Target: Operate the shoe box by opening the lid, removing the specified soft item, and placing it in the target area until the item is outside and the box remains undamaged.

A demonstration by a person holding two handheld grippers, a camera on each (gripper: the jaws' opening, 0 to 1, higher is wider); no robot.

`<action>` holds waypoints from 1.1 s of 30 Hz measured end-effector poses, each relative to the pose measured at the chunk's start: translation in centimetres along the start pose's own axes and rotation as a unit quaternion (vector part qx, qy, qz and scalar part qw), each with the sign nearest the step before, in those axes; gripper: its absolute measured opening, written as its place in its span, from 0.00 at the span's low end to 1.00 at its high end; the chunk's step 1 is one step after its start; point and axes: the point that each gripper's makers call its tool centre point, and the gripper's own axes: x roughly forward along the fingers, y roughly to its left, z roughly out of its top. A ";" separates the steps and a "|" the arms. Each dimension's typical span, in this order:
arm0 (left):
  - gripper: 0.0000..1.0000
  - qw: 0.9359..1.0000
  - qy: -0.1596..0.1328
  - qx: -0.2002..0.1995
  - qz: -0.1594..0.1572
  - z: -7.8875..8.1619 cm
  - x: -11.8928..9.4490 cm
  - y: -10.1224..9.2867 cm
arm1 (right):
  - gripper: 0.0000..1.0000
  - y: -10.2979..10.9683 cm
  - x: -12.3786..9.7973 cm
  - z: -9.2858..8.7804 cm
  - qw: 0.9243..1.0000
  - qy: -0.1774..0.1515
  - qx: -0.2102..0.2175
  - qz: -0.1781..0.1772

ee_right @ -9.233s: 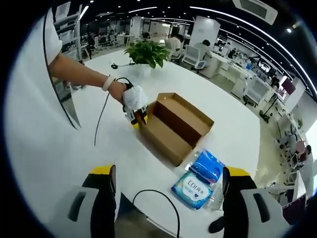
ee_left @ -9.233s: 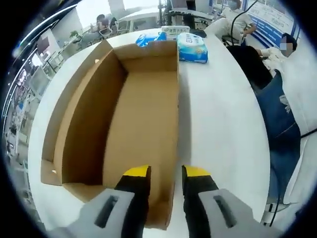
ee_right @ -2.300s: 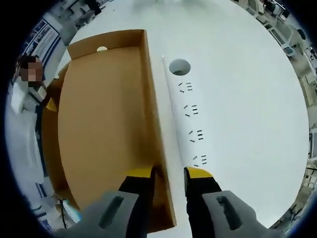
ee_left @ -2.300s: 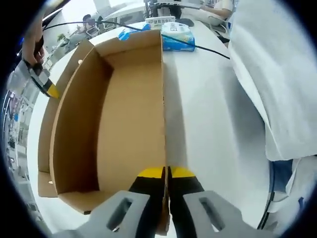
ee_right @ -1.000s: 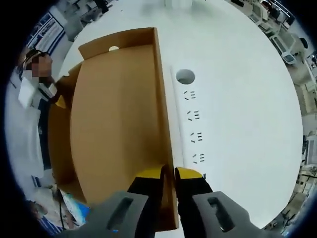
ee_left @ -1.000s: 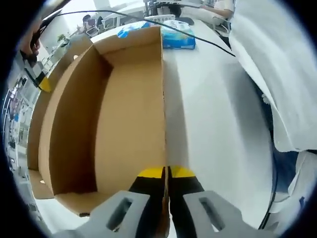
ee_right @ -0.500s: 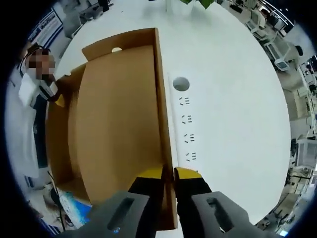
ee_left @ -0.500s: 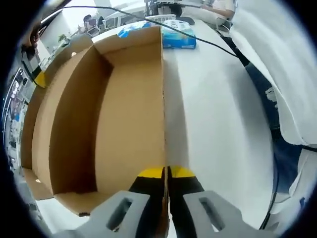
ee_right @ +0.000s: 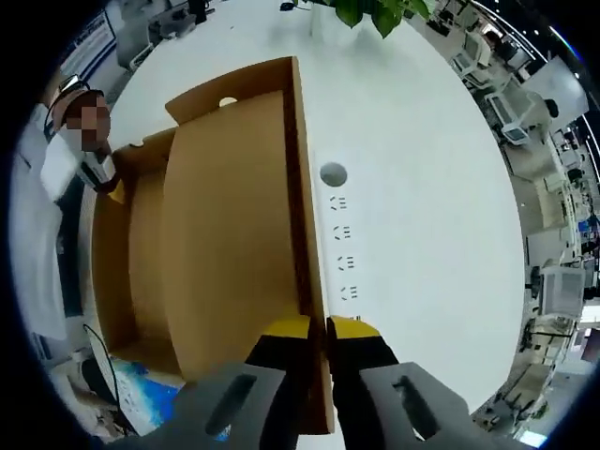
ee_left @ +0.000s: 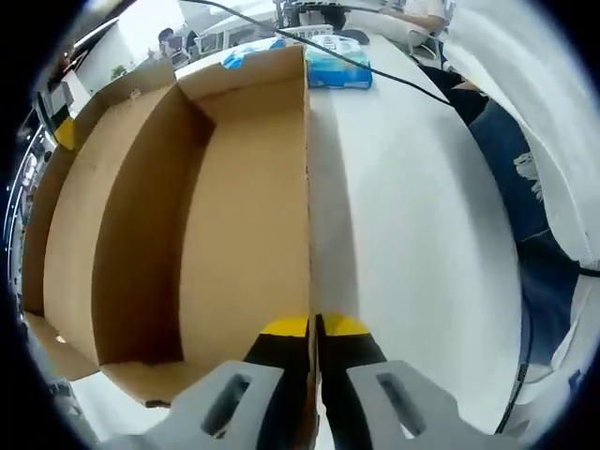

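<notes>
The white counter (ee_left: 403,216) carries everything, and a person in a white top and dark blue apron (ee_left: 525,187) stands at its edge in the left gripper view. On the counter sits the open cardboard shoe box (ee_left: 234,216), its brown inside bare in both views. The left gripper (ee_left: 313,328) has its yellow-tipped jaws pinched together on the top edge of one long wall of the box, at the near end of that wall. The right gripper (ee_right: 317,323) is clamped in the same way on the upright long wall it faces, with a round hole in the end panel far ahead. Just beside that wall, in the right gripper view, a white power strip (ee_right: 339,248) lies flat along the counter, parallel to the box. Beyond the far end of the box in the left gripper view rests a light blue tissue pack (ee_left: 337,71), outside the box, with a black cable (ee_left: 394,80) running across it. Green plant leaves (ee_right: 370,11) show at the top of the right gripper view.
</notes>
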 end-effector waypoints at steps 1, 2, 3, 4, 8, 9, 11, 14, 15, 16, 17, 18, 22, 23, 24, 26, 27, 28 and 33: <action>0.01 1.000 0.002 0.002 0.001 -0.1 -0.1 0.0 | 0.03 0.1 -0.1 0.0 1.000 -0.001 0.001 -0.003; 0.01 1.000 0.003 0.004 0.001 -0.1 -0.1 0.0 | 0.03 0.2 -0.3 0.0 1.000 -0.002 0.000 -0.007; 0.01 1.000 0.003 0.004 0.002 -0.2 0.0 0.0 | 0.03 0.2 -0.5 0.0 1.000 -0.003 0.000 -0.009; 0.01 1.000 0.002 0.004 0.002 -0.2 0.0 0.0 | 0.03 0.3 -0.7 0.0 1.000 -0.005 0.002 -0.013; 0.01 1.000 0.001 0.002 0.000 -0.2 -0.1 -0.1 | 0.03 0.4 -1.4 0.0 1.000 -0.010 0.003 -0.023; 0.01 1.000 0.002 0.004 0.001 -0.2 -0.1 -0.1 | 0.03 0.5 -1.5 0.0 1.000 -0.010 0.001 -0.026; 0.01 1.000 0.004 0.010 0.002 -0.2 -0.1 -0.1 | 0.03 0.6 -1.8 0.1 0.999 -0.010 -0.006 -0.035; 0.01 1.000 0.003 0.008 0.000 -0.1 -0.1 -0.1 | 0.03 0.7 -2.4 0.2 0.998 -0.005 -0.029 -0.053; 0.01 1.000 0.002 0.008 0.000 -0.2 -0.1 -0.1 | 0.03 0.8 -2.5 0.2 0.998 -0.004 -0.033 -0.056; 0.01 1.000 0.003 0.009 0.001 -0.2 0.0 -0.1 | 0.03 0.8 -2.8 0.3 0.997 -0.005 -0.044 -0.065; 0.01 1.000 0.003 0.009 0.003 -0.2 0.0 -0.1 | 0.03 0.9 -2.9 0.4 0.997 -0.007 -0.043 -0.071; 0.01 1.000 0.004 0.009 0.003 -0.2 0.0 -0.1 | 0.03 1.0 -3.0 0.3 0.996 -0.007 -0.045 -0.075; 0.01 1.000 0.003 0.007 0.004 -0.2 0.0 -0.1 | 0.03 1.0 -3.6 0.3 0.995 -0.015 -0.044 -0.090; 0.01 1.000 0.005 0.007 0.004 -0.3 0.0 -0.1 | 0.03 1.1 -3.7 0.2 0.995 -0.015 -0.044 -0.091; 0.01 1.000 0.006 0.010 0.004 -0.3 0.0 -0.1 | 0.03 1.2 -3.8 0.2 0.994 -0.016 -0.045 -0.093; 0.01 1.000 0.007 0.011 0.005 -0.4 0.0 -0.2 | 0.03 1.4 -4.3 0.3 0.994 -0.021 -0.036 -0.101; 0.01 1.000 0.007 0.010 0.006 -0.4 0.0 -0.2 | 0.03 1.5 -4.5 0.3 0.994 -0.022 -0.038 -0.103; 0.01 1.000 0.007 0.010 0.006 -0.4 0.0 -0.2 | 0.03 1.5 -4.6 0.4 0.993 -0.022 -0.039 -0.106; 0.01 1.000 0.011 0.010 0.010 -0.4 0.0 -0.2 | 0.03 0.7 -4.6 0.3 0.991 -0.023 -0.053 -0.124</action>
